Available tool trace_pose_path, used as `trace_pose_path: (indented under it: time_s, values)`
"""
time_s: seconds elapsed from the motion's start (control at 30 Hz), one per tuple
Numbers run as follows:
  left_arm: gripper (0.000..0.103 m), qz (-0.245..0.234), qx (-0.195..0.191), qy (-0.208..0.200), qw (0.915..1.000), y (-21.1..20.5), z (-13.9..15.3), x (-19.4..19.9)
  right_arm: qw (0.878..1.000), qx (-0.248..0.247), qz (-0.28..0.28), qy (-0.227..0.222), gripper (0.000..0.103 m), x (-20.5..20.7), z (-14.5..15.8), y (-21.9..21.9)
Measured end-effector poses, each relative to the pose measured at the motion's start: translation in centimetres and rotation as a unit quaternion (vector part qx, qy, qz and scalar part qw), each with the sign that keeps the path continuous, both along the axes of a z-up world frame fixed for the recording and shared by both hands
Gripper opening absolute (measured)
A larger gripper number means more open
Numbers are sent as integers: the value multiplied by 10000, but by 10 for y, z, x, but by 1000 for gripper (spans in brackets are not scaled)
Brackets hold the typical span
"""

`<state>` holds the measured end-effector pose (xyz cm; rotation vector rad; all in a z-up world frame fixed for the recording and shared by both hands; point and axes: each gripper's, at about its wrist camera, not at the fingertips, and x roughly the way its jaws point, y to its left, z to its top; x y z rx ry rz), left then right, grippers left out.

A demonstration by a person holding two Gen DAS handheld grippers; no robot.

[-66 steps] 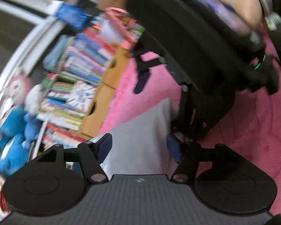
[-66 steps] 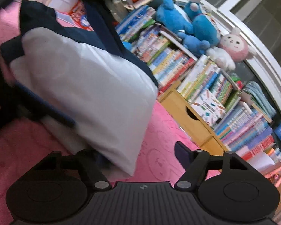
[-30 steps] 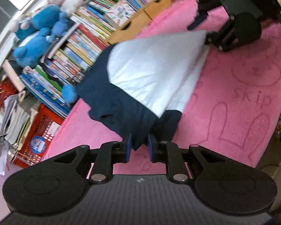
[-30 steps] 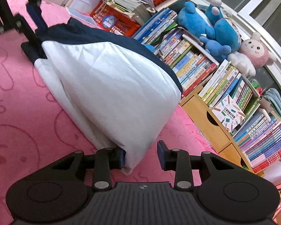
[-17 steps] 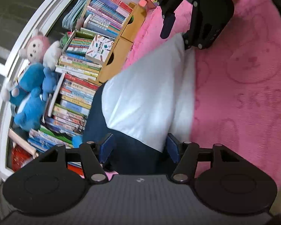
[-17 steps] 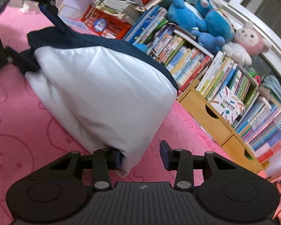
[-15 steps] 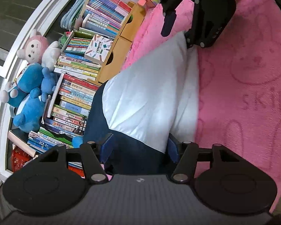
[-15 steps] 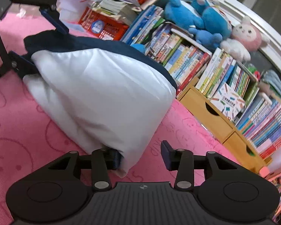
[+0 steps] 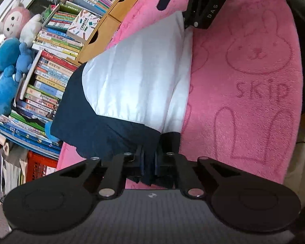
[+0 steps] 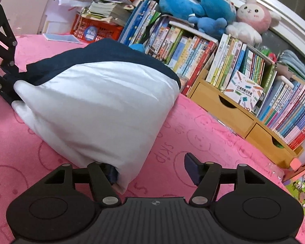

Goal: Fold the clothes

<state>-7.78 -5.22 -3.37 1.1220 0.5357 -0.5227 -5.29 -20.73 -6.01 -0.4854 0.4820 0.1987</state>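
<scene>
My left gripper (image 9: 149,162) is clamped tight on the navy edge of the white-and-navy garment (image 9: 132,77), which stretches away ahead of it over the pink blanket (image 9: 254,81). My right gripper (image 10: 151,169) is spreading its jaws at the garment's far white end; the white corner hangs against its left finger, and the right finger stands clear.
</scene>
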Motion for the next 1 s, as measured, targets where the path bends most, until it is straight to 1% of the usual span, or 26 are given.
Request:
trace_pose_path:
  time_s: [0.13,0.33,0.4,0.43,0.5,0.6,0.67,0.7,0.73,0.8,0.87,1.0]
  values:
    - [7,-9,-52,-88,9999,5,0,-6,9998,36,72,173,66,-3,1,-6]
    - [7,63,-266,-102,9996,10,2,-9,9992,-322,219,110,70,-10,2,-5]
    - [7,59,-367,-59,9993,13,4,-10,9990,-414,170,24,75,-12,4,-4]
    - [6,75,-438,-34,9990,14,4,-10,9990,-432,125,-37,78,-13,6,-5]
    - [6,123,-575,9,9983,16,6,-9,9990,-435,68,-81,80,-14,7,-6]
    - [6,169,-734,47,9971,19,7,-9,9991,-425,48,-46,80,-18,5,-9]
    - [6,173,-803,42,9966,20,6,-11,9995,-296,85,51,81,-21,3,-16]
    - [5,179,-836,42,9963,20,6,-11,9997,-205,107,110,82,-22,2,-21]
    - [4,189,-868,47,9960,20,6,-11,9998,-75,90,178,85,-23,2,-26]
    - [4,192,-918,34,9956,19,6,-11,9993,213,-11,294,85,-25,5,-37]
    - [4,170,-978,-3,9951,19,4,-13,9993,244,-38,285,86,-29,7,-39]
    - [4,171,-1081,-95,9939,21,2,-15,9993,109,-104,343,87,-34,7,-36]
